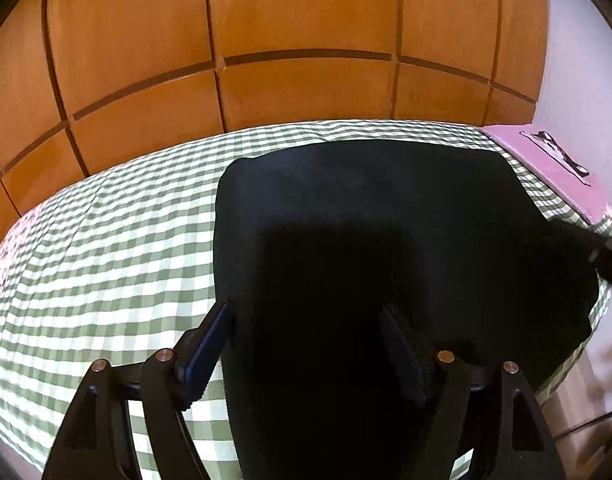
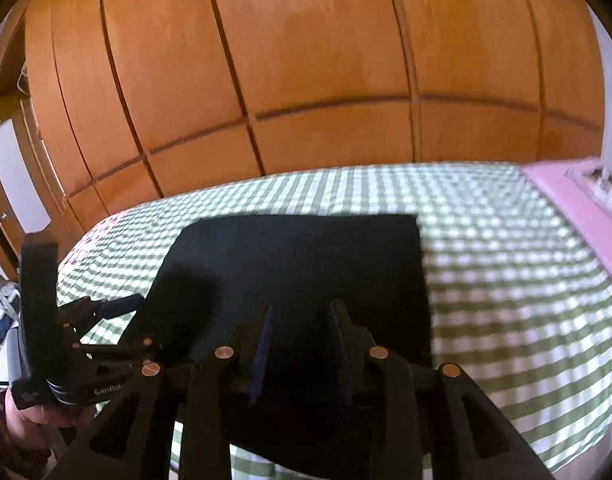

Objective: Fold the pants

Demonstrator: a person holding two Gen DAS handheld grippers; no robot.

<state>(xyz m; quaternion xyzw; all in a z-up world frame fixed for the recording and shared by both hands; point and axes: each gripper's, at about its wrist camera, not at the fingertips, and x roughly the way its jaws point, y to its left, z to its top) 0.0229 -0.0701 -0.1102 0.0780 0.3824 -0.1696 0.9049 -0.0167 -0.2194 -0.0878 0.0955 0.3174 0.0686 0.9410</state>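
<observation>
The black pants (image 1: 366,240) lie folded into a broad dark block on the green-and-white checked bed cover (image 1: 106,248). My left gripper (image 1: 306,312) is open above the near part of the pants, its left finger over the pants' left edge. In the right wrist view the pants (image 2: 306,264) lie in front of my right gripper (image 2: 302,316), whose fingers stand partly apart over the near edge with nothing held between them. The left gripper (image 2: 122,308) shows at the left of that view, by the pants' left edge. The right gripper's tip shows at the left wrist view's right edge (image 1: 610,256).
Orange wooden wardrobe doors (image 1: 266,60) stand behind the bed. A pink pillow (image 1: 546,164) lies at the bed's far right corner, also in the right wrist view (image 2: 578,208). The bed's near edge and floor (image 1: 586,400) are at the lower right.
</observation>
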